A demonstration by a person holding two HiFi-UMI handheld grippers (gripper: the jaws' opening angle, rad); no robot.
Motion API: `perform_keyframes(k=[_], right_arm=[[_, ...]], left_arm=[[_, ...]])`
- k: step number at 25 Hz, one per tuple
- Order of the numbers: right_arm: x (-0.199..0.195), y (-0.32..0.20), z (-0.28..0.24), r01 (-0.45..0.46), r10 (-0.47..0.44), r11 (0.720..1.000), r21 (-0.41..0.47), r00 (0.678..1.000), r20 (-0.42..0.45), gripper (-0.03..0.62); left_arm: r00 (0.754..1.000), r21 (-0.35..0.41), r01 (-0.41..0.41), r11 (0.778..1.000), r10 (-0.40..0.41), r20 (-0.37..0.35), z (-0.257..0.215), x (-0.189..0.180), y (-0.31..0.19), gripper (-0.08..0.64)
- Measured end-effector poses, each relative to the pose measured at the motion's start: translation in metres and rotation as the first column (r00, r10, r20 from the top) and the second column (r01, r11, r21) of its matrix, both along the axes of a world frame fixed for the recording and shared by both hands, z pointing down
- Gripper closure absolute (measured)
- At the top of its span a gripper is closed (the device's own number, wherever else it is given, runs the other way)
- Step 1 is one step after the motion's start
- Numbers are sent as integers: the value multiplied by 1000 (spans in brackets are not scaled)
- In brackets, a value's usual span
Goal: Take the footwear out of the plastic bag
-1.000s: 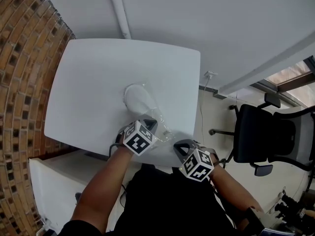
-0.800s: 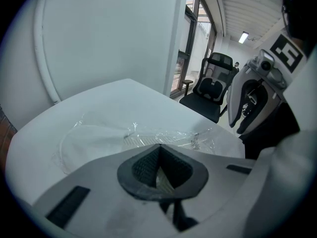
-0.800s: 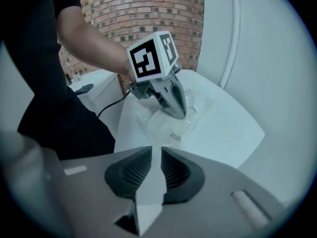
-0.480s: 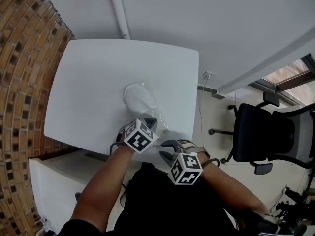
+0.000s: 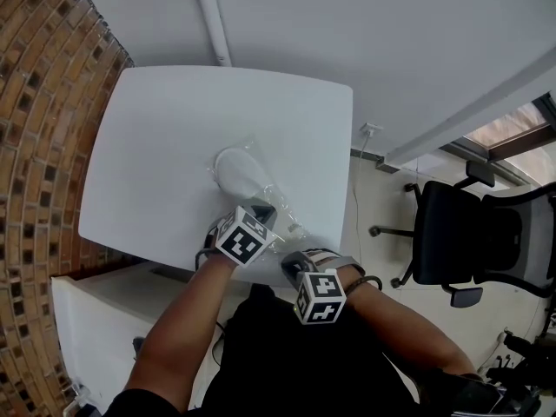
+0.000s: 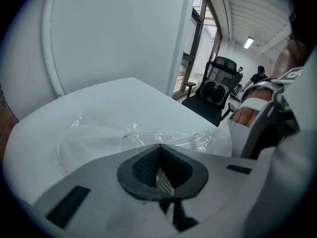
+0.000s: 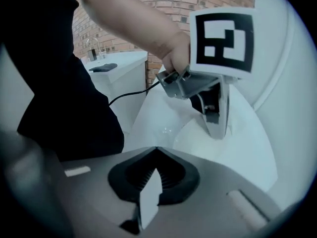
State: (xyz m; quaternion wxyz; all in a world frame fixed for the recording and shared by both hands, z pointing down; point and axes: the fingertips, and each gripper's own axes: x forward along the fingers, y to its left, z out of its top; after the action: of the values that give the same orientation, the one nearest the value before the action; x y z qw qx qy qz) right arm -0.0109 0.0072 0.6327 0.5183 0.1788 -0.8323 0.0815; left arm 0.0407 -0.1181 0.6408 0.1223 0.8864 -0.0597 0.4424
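Footwear (image 5: 236, 170) lies bagged mid-tabletop. Left gripper (image 6: 158, 152) clenches the plastic bag (image 6: 171, 139) near the front edge; right gripper (image 7: 156, 155) pinches a white flap (image 7: 148, 200).

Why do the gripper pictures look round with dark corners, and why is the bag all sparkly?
Left gripper view: a wide-angle lens bends the table edge and darkens the corners, and light glints off the crinkled plastic bag. Right gripper view: same rounding, with the person's clothing almost black. Head view: the brick wall curves too.
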Motion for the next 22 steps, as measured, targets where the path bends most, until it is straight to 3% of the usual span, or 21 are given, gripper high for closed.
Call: perform_keyframes(k=[11,22], right_arm=[[57,0,7,-169,170,986,12,985,-36,591],[83,-1,9,-291,291,957,-16,957,14,584]], left_arm=[[999,22,0,1000,-1,37,-1,-17,7,552],[996,42,-10,999,7,84,-1,-32,22,552]])
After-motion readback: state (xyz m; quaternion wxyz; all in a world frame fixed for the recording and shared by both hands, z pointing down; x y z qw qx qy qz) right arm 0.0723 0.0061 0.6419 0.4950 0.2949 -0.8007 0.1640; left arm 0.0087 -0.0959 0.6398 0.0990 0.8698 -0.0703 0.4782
